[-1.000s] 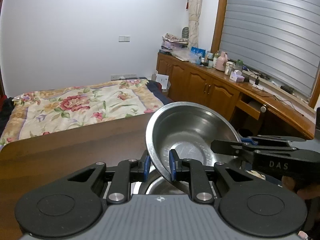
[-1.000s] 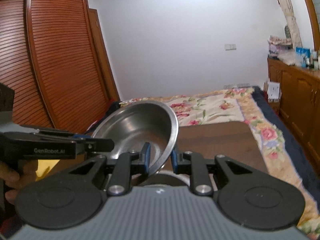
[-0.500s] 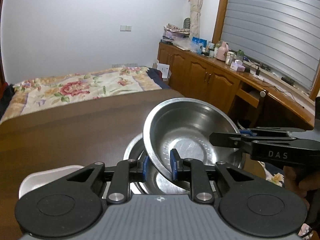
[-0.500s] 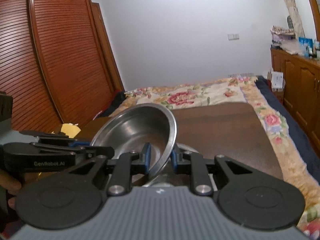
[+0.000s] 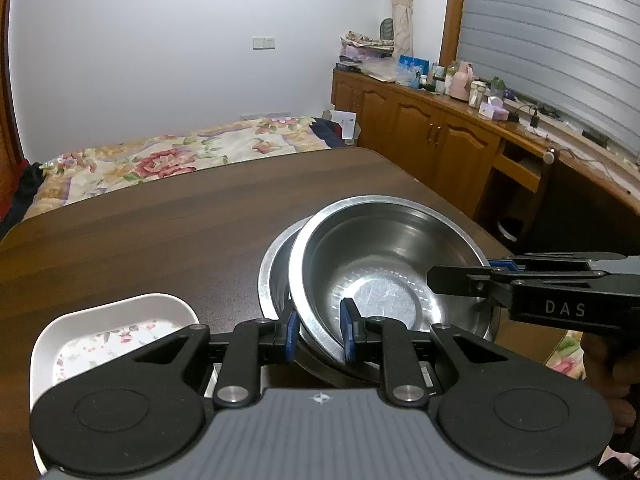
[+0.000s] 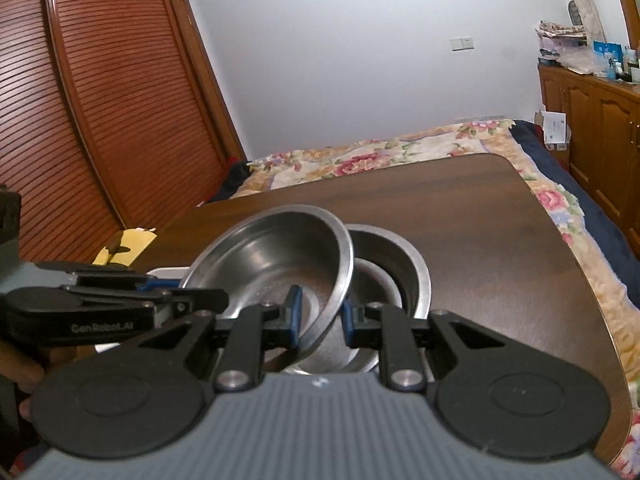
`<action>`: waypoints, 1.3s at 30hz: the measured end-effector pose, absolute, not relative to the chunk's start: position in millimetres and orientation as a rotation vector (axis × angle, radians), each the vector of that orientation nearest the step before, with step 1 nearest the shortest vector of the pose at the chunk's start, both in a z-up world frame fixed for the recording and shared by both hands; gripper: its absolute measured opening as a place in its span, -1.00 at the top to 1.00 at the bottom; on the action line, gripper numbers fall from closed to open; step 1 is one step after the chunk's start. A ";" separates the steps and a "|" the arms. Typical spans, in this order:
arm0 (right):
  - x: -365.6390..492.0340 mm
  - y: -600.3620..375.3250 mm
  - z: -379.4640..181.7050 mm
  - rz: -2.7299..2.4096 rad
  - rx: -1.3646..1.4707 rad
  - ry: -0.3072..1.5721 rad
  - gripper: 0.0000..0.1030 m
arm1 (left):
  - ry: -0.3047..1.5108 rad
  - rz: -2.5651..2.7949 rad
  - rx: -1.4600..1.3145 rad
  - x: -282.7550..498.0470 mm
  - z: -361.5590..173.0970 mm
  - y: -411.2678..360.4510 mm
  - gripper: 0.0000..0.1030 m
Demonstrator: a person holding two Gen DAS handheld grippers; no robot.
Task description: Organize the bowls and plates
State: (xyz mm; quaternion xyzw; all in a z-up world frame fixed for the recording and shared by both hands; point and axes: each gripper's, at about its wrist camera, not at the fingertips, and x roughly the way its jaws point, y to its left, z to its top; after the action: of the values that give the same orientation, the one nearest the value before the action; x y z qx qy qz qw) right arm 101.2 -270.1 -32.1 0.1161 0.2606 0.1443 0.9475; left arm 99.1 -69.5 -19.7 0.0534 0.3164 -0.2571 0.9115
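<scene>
A steel bowl (image 5: pixel 384 264) is held by both grippers, just above a second steel bowl (image 5: pixel 276 268) that stands on the brown table. My left gripper (image 5: pixel 318 334) is shut on the near rim of the held bowl. My right gripper (image 6: pixel 318 320) is shut on the opposite rim of the same bowl (image 6: pixel 272 256); it shows at the right in the left wrist view (image 5: pixel 460 280). The lower bowl (image 6: pixel 396 264) shows to the right in the right wrist view. A white floral dish (image 5: pixel 108 328) lies on the table at the left.
The table (image 5: pixel 160 232) stretches away towards a bed with a floral cover (image 5: pixel 172 156). Wooden cabinets with clutter (image 5: pixel 440 120) stand at the right. A louvred wardrobe (image 6: pixel 100 100) stands at the left. A yellow object (image 6: pixel 124 246) lies by the table's left edge.
Both grippers have lowered the held bowl towards the table. The lower bowl and the white dish have come into view beneath it.
</scene>
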 end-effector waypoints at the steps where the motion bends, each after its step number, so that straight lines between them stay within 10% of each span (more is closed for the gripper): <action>1: 101.8 -270.5 -33.6 0.292 0.242 0.533 0.57 | 0.647 -0.526 0.118 98.9 -21.4 -69.7 0.54; 34: 96.8 -264.8 -36.6 0.200 0.124 0.447 0.28 | 0.551 -0.465 0.098 91.5 -19.6 -66.8 0.46; 39: 89.2 -267.3 -31.8 0.160 0.101 0.385 -0.03 | 0.467 -0.438 0.084 81.4 -18.2 -62.3 -0.37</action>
State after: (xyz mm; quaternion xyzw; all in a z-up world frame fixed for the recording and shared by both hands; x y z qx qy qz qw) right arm 89.2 -267.3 -31.8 0.0499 0.1909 0.0794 0.9771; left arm 81.4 -62.3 -18.2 0.0413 0.2297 -0.2154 0.9482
